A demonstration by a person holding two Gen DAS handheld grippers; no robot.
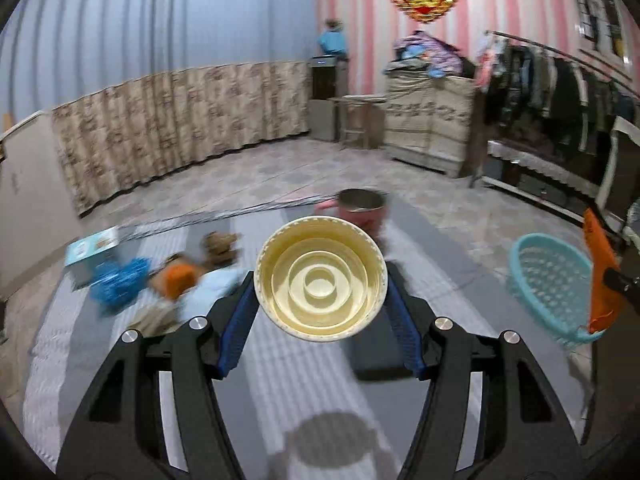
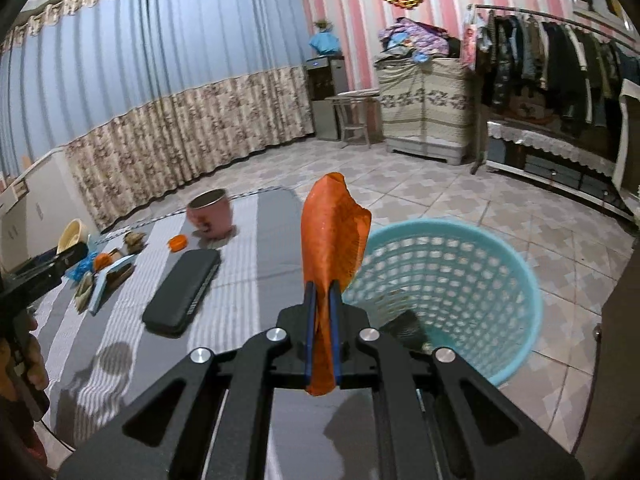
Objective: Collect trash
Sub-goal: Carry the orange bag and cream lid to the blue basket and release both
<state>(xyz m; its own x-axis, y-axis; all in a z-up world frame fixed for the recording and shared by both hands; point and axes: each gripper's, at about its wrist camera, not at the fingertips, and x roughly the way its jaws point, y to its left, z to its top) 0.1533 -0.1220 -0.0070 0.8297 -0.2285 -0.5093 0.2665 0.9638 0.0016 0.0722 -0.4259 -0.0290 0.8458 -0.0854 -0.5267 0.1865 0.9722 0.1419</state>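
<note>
Orange wrapper (image 2: 334,236) in right gripper (image 2: 322,292) beside blue basket (image 2: 500,264).

This is a room in a home, probably a bedroom. There are long blue curtains (image 2: 160,80), a clothes rack (image 2: 560,60) full of hanging garments, a covered cabinet (image 2: 424,108) and a tiled floor (image 2: 440,196).

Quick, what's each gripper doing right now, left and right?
Left gripper: shut on the pale yellow round plastic cup, held above the table.
Right gripper: shut on the thin orange peel-like scrap, beside the light blue plastic mesh basket.
</note>
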